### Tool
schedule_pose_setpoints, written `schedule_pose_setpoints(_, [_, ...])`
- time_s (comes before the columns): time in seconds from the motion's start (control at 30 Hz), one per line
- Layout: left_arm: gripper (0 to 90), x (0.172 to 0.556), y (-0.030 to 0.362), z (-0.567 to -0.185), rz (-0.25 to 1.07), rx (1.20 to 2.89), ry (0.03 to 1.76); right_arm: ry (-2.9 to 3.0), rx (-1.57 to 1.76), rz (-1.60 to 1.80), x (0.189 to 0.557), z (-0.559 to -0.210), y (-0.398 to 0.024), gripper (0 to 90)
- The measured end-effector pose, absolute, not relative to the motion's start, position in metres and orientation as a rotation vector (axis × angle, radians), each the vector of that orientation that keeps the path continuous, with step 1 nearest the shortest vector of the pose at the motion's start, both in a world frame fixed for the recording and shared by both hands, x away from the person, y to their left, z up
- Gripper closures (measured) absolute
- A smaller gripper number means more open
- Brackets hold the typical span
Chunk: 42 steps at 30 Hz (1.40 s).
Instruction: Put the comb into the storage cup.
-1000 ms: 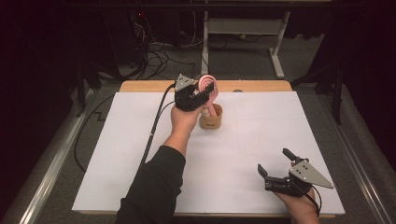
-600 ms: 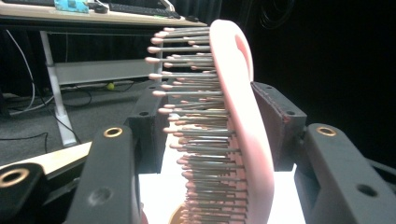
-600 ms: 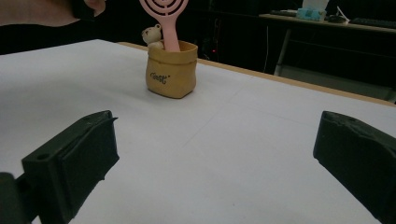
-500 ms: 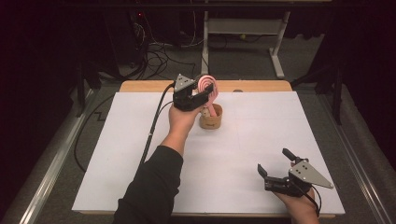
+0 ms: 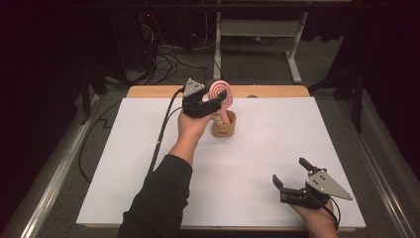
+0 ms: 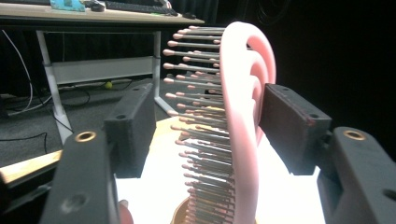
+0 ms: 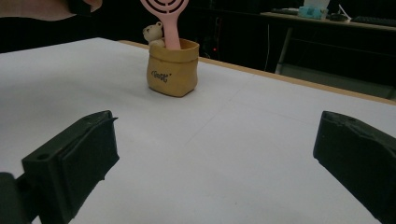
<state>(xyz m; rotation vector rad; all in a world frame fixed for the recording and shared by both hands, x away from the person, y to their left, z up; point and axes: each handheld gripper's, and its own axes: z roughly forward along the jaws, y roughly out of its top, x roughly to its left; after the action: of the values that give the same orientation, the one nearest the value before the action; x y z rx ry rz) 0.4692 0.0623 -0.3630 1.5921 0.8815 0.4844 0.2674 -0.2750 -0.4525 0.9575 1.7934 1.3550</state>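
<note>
Black jaws of the right gripper [image 5: 292, 181] are standing wide and empty at the counter's [image 5: 148, 168] near right. Farther off, the pink brush [image 5: 221, 99] is standing upright, handle down in the tan cup [image 5: 224, 125]; the left gripper's [image 5: 214, 99] jaws have just been opening, flanking its head, with a gap at the left pad.

Black left gripper [image 5: 210, 101], grey triangular plate, black cable, dark sleeve [image 5: 158, 198]
</note>
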Motion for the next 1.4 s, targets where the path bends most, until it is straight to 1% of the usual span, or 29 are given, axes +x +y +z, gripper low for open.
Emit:
schedule_pose_setpoints(0.3, [35.1, 0.469, 0.064, -0.362, 0.487, 1.586, 0.895, 1.794, 0.956, 1.356, 0.267, -0.452, -0.275, 0.3])
schedule_pose_setpoints(0.33, [33.9, 0.469, 0.064, -0.362, 0.482, 1.584, 0.895, 1.793, 0.956, 1.355, 0.267, -0.452, -0.275, 0.3])
schedule_pose_setpoints(0.37, [29.4, 0.470, 0.064, -0.362, 0.474, 1.583, 0.899, 1.793, 0.957, 1.356, 0.267, -0.452, -0.275, 0.3])
schedule_pose_setpoints(0.43, [28.7, 0.470, 0.065, -0.362, 0.464, 1.588, 0.899, 1.794, 0.955, 1.356, 0.267, -0.452, -0.275, 0.3])
schedule_pose_setpoints(0.5, [24.9, 0.471, 0.066, -0.363, 0.460, 1.595, 0.902, 1.794, 0.955, 1.357, 0.267, -0.452, -0.275, 0.3])
schedule_pose_setpoints(0.57, [24.6, 0.471, 0.066, -0.363, 0.460, 1.607, 0.902, 1.795, 0.955, 1.355, 0.267, -0.452, -0.274, 0.3])
schedule_pose_setpoints(0.6, [21.9, 0.471, 0.066, -0.364, 0.460, 1.612, 0.904, 1.795, 0.956, 1.355, 0.267, -0.452, -0.274, 0.2])
schedule_pose_setpoints(0.93, [21.4, 0.472, 0.065, -0.364, 0.465, 1.630, 0.919, 1.793, 0.953, 1.357, 0.267, -0.452, -0.275, 0.3])
schedule_pose_setpoints(0.97, [18.0, 0.472, 0.066, -0.363, 0.463, 1.635, 0.924, 1.792, 0.953, 1.357, 0.267, -0.452, -0.275, 0.3])
schedule_pose_setpoints(1.17, [17.7, 0.473, 0.071, -0.364, 0.471, 1.667, 0.942, 1.799, 0.953, 1.354, 0.267, -0.453, -0.274, 0.3])
schedule_pose_setpoints(1.23, [14.6, 0.473, 0.071, -0.364, 0.472, 1.678, 0.944, 1.798, 0.952, 1.356, 0.268, -0.453, -0.274, 0.3])
schedule_pose_setpoints(1.4, [14.5, 0.471, 0.072, -0.363, 0.482, 1.685, 0.936, 1.796, 0.949, 1.353, 0.267, -0.452, -0.273, 0.3])
